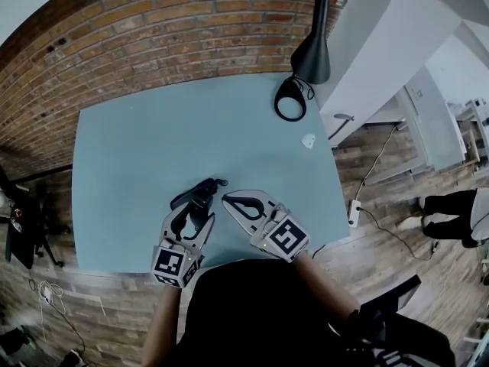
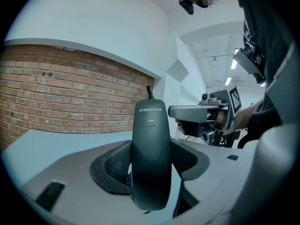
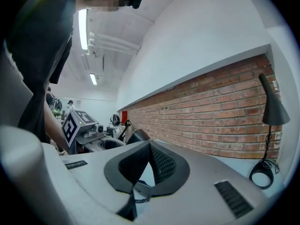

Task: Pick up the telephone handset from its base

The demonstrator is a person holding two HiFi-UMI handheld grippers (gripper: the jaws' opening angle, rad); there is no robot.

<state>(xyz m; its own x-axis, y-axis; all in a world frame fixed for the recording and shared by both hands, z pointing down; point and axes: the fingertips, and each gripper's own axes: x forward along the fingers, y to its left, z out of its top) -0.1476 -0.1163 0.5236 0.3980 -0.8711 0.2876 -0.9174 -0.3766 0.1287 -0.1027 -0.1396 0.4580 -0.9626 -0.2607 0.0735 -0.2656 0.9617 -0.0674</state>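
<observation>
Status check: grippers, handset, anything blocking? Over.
Left gripper shut on handset, antenna end up. Right gripper shut, empty, close alongside. Base not in view. Nothing blocking; lamp far across table.

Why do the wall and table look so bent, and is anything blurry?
Head view: wide lens bows the table edges and brick wall. Left gripper view: the handset is sharp. Right gripper view: ceiling light glares white.

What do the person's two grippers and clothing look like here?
Both the left gripper and the right gripper are light grey, with broad curved jaws lined with black textured pads. Each carries a white cube printed with black square markers. The person wears a black top.
</observation>
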